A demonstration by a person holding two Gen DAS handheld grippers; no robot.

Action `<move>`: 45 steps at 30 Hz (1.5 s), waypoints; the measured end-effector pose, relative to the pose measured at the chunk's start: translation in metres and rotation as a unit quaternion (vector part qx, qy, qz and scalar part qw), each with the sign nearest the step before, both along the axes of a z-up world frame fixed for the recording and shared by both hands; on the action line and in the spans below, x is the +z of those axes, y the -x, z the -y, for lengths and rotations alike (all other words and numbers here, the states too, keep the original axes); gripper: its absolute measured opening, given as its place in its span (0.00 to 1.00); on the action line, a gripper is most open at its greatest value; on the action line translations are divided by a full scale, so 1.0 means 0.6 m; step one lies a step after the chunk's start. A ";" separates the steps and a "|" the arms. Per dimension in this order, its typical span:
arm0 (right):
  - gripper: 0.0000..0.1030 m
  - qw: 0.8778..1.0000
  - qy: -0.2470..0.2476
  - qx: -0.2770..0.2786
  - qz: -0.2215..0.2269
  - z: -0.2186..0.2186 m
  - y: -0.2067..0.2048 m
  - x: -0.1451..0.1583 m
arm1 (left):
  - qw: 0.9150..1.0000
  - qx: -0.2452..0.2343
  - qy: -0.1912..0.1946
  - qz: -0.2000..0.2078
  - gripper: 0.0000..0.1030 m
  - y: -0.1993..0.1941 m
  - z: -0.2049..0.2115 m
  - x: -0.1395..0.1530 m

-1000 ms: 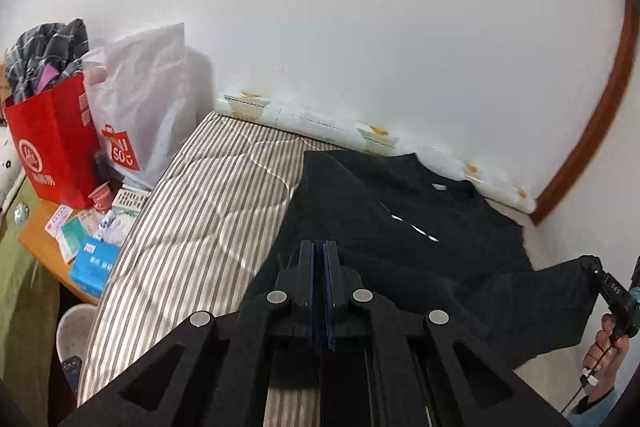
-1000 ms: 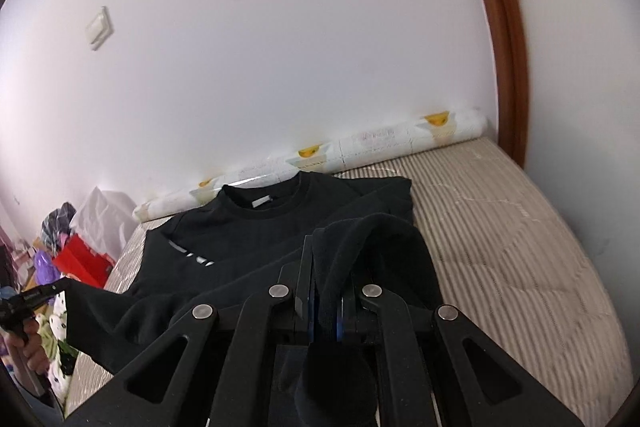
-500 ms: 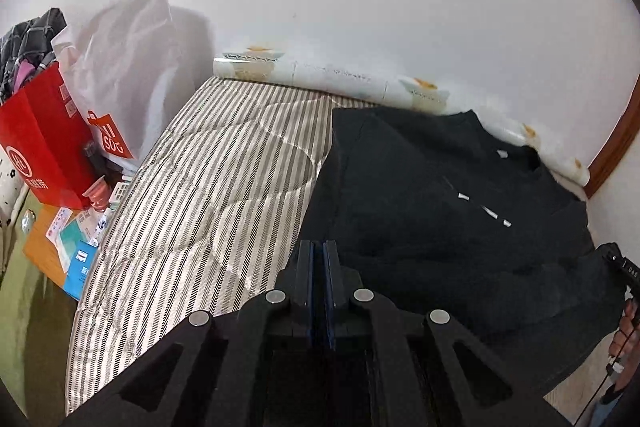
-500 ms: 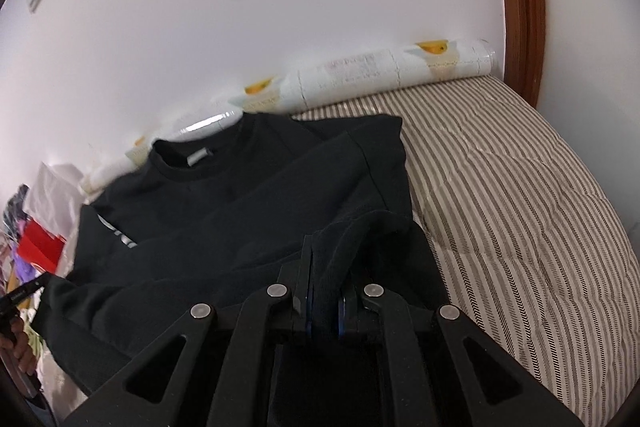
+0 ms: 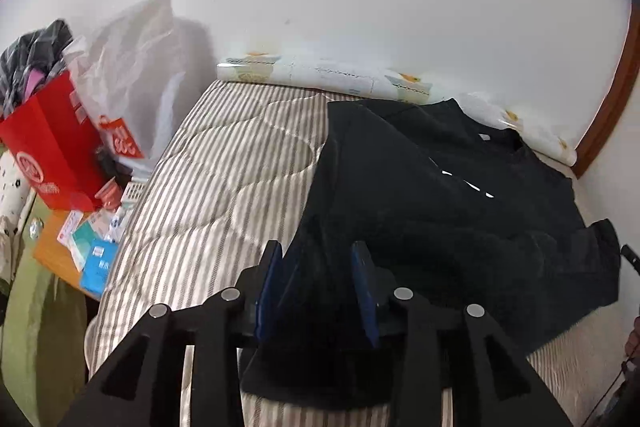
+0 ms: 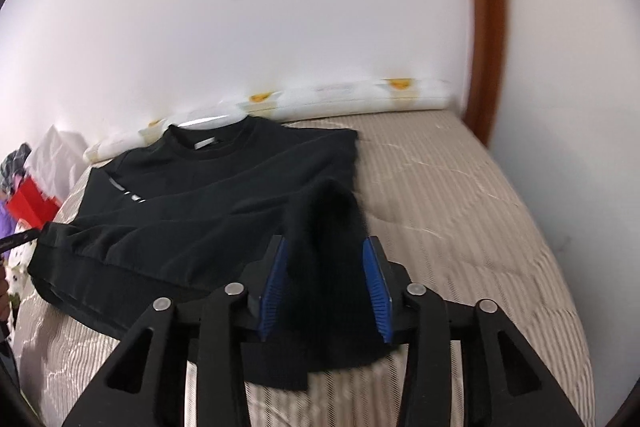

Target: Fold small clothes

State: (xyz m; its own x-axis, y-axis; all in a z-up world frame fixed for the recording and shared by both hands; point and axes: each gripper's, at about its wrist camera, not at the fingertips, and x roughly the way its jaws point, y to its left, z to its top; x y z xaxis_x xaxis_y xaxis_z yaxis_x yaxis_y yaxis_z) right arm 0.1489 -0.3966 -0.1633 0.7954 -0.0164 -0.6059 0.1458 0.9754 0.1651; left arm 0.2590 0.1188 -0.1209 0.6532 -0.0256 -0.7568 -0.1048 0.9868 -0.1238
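A black sweatshirt (image 5: 432, 195) lies on the striped mattress (image 5: 224, 179), collar toward the wall, its lower part folded up over the body. It also shows in the right wrist view (image 6: 224, 187). My left gripper (image 5: 316, 251) is open, its blue pads either side of the sweatshirt's left hem corner, which lies loose between them. My right gripper (image 6: 326, 247) is open too, with the right hem corner loose between its blue pads.
A rolled patterned cloth (image 5: 320, 75) lies along the wall. A red bag (image 5: 48, 147) and white bag (image 5: 132, 67) stand left of the mattress, with small packets (image 5: 96, 239) on a wooden surface. A wooden door frame (image 6: 482, 27) is at the right.
Both grippers carried the hem forward toward the collar and lowered it. Both have opened and let go of the sweatshirt.
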 end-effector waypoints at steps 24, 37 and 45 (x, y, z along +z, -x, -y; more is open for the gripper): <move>0.43 0.983 -0.158 -0.011 -0.093 0.050 -0.036 -0.119 | 0.993 -0.043 0.088 -0.061 0.50 0.041 -0.018 -0.110; 0.10 0.988 -0.134 -0.002 -0.082 0.025 0.018 -0.084 | 0.992 -0.034 0.117 -0.030 0.11 0.094 -0.038 -0.084; 0.10 0.988 -0.119 0.000 -0.094 0.007 0.095 -0.076 | 0.992 -0.043 0.117 -0.034 0.11 0.186 -0.048 -0.081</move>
State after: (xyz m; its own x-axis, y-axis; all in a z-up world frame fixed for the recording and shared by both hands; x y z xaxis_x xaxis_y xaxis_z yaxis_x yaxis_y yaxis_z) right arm 0.0919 -0.4011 -0.2091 0.6677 0.1446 -0.7302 0.1952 0.9126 0.3592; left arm 0.1475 0.1474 -0.1694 0.5881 -0.2590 -0.7662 -0.0370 0.9377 -0.3454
